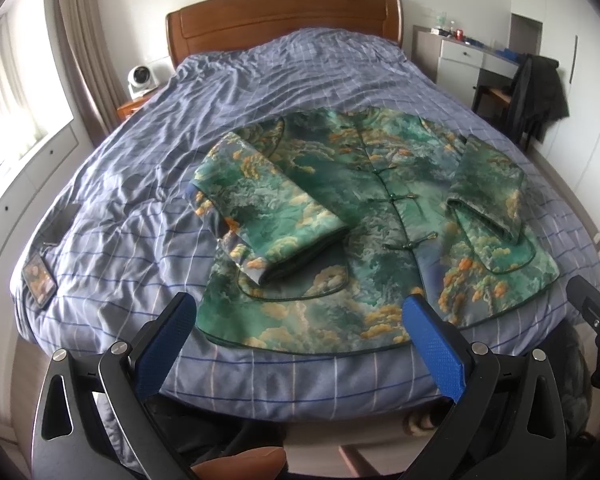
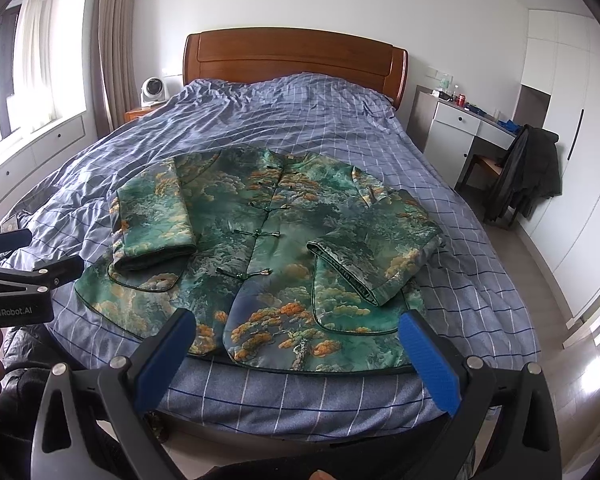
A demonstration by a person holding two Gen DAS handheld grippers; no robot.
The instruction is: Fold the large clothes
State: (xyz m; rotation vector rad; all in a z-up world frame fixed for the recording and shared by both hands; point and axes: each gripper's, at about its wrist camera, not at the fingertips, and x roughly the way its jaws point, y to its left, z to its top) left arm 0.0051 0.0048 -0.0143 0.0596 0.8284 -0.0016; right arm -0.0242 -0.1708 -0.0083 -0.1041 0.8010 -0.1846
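A green jacket (image 1: 340,208) with orange cloud print and knot buttons lies face up on the bed, hem toward me; it also shows in the right wrist view (image 2: 268,248). Both sleeves are folded inward over its front: the left sleeve (image 1: 268,216) and the right sleeve (image 2: 376,256). My left gripper (image 1: 296,312) is open and empty, held just above the hem's left part. My right gripper (image 2: 296,332) is open and empty, held above the hem's right part. The left gripper also shows at the left edge of the right wrist view (image 2: 32,264).
The bed has a blue checked cover (image 1: 140,240) and a wooden headboard (image 2: 292,60). Two phones (image 1: 40,272) lie near the bed's left edge. A small fan (image 2: 153,90) sits on a nightstand. A desk and a chair draped with a dark coat (image 2: 528,172) stand at the right.
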